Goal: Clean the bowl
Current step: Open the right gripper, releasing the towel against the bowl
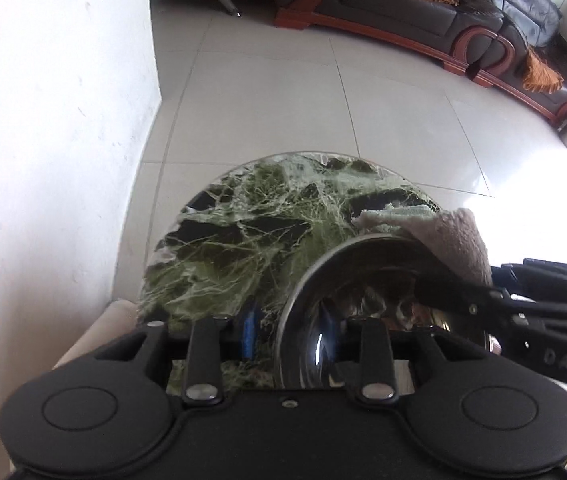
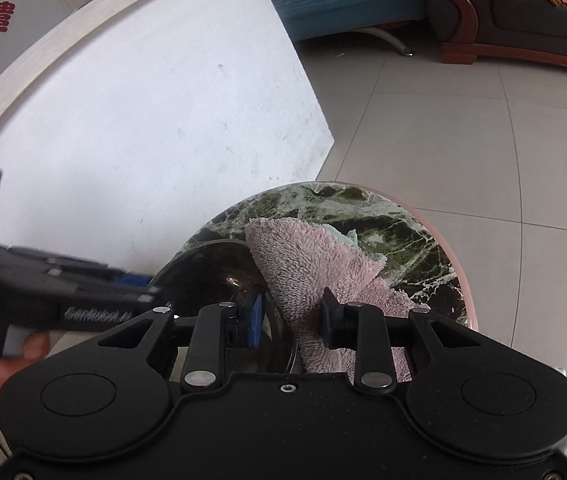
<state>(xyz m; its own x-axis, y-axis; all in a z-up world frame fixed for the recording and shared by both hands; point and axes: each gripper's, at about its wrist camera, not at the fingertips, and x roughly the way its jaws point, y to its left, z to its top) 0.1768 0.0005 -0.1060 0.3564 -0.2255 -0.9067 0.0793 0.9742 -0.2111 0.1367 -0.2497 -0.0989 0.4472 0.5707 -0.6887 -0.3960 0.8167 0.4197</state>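
The steel bowl (image 1: 367, 292) sits at the near edge of the round marble table (image 1: 243, 240). The left claw (image 1: 291, 336) clamps its rim; the right claw (image 2: 291, 320) clamps the pink cloth (image 2: 311, 272). The cloth should probably press firmly along the inner wall while the bowl stays steady.

The bowl (image 1: 367, 280) stands on the round table (image 1: 243, 240), toward its near right part in the left wrist view. The cloth (image 2: 315, 264) lies over the bowl's rim, partly inside the bowl and partly on the table to its right in the right wrist view. The left gripper (image 1: 291, 336) straddles the bowl's near-left rim. The right gripper (image 2: 293, 320) reaches in from the bowl's right, with the cloth and rim between its fingers. The floor (image 1: 323, 100) lies beyond the table, a wall (image 1: 51, 120) to its left, and sofas (image 1: 423, 12) at the far side.
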